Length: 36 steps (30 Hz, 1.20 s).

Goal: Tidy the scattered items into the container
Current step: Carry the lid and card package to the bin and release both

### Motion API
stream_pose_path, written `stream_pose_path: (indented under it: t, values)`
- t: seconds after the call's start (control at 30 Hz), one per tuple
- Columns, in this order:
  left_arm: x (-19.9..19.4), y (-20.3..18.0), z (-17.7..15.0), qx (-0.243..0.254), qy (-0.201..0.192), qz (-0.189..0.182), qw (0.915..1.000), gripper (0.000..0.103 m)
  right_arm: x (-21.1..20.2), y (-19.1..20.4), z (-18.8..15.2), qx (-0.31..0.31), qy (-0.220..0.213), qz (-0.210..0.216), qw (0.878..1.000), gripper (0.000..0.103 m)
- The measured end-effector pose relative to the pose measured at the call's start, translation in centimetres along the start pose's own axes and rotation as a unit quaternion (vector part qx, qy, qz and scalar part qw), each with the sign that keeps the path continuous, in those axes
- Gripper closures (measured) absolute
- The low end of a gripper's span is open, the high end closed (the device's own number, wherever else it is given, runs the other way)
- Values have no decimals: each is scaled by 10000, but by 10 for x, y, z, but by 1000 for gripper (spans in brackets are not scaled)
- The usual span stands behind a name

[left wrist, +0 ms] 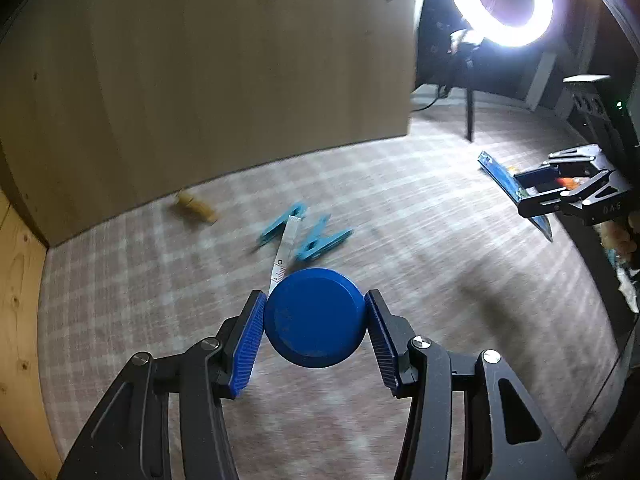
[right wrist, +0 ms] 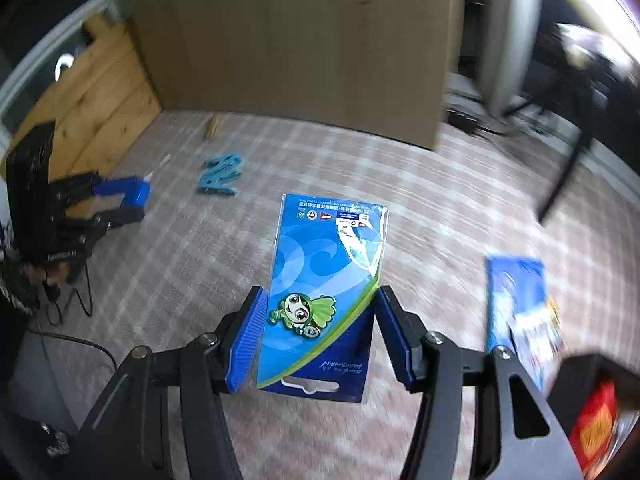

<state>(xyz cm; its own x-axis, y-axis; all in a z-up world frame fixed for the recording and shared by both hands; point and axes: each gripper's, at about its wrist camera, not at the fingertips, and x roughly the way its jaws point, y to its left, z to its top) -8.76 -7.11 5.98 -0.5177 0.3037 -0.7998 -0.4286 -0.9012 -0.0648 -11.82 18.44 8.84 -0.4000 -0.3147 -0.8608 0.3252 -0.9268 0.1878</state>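
My left gripper (left wrist: 315, 320) is shut on a round blue tape measure (left wrist: 315, 316), its white tape (left wrist: 283, 256) trailing out, held above the checked cloth. It also shows in the right wrist view (right wrist: 134, 200) at far left. My right gripper (right wrist: 320, 328) is shut on a blue carded pin package (right wrist: 320, 280) with a green mascot. In the left wrist view that gripper (left wrist: 560, 188) is at far right with the card (left wrist: 508, 184) edge-on. Two light-blue clothespins (left wrist: 308, 232) (right wrist: 218, 176) and a wooden peg (left wrist: 196, 206) lie on the cloth.
A large cardboard panel (left wrist: 208, 72) stands at the back, a wooden board (left wrist: 16, 312) at left. Another blue packet (right wrist: 520, 312) and a red item (right wrist: 596, 428) lie at the right. A ring light (left wrist: 500, 0) glares at top right.
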Motion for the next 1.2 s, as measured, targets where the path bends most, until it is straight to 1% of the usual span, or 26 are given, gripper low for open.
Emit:
stream_pose_path:
  t: [0.07,0.17,0.3,0.4,0.57,0.77,0.9,0.97,1.0,1.03,1.07,1.1,1.2]
  values:
    - [-6,-15,6,86,-91,-77,9999,55,-11,-3,-11,253,-169,-55,9995,49]
    - [-12,-44,17,265,-208,-216,9992,55,-38,-19,-30,555,-405,-176,9975,49]
    - [-14,-95,34,610,-354,-557,9960,55,-81,-51,-65,996,-699,-465,9915,49]
    - [-17,-140,47,862,-447,-890,9913,55,-114,-76,-94,1322,-890,-708,9847,49]
    - [-17,-222,69,1293,-633,-1466,9787,55,-170,-123,-148,1915,-1084,-1236,9676,48]
    - [-19,-321,93,1807,-778,-2148,9566,55,-220,-163,-200,2501,-1297,-1747,9435,48]
    - [-21,-375,103,2056,-832,-2413,9448,55,-240,-180,-221,2761,-1402,-1932,9310,48]
    - [-22,-397,107,2121,-876,-2470,9415,55,-246,-184,-226,2822,-1451,-2024,9265,46]
    - [-21,-407,109,2137,-864,-2483,9408,52,-250,-186,-229,2861,-1506,-2093,9229,43]
    - [-19,-415,111,2154,-826,-2504,9403,38,-253,-188,-231,2911,-1536,-2144,9196,35]
    - [-18,-422,112,2160,-800,-2515,9401,30,-257,-190,-234,2981,-1594,-2197,9151,30]
    - [-18,-427,113,2154,-816,-2504,9403,26,-261,-192,-237,3050,-1681,-2236,9103,30]
    - [-16,-432,113,2221,-820,-2429,9407,26,-266,-196,-240,3157,-1785,-2211,9053,26]
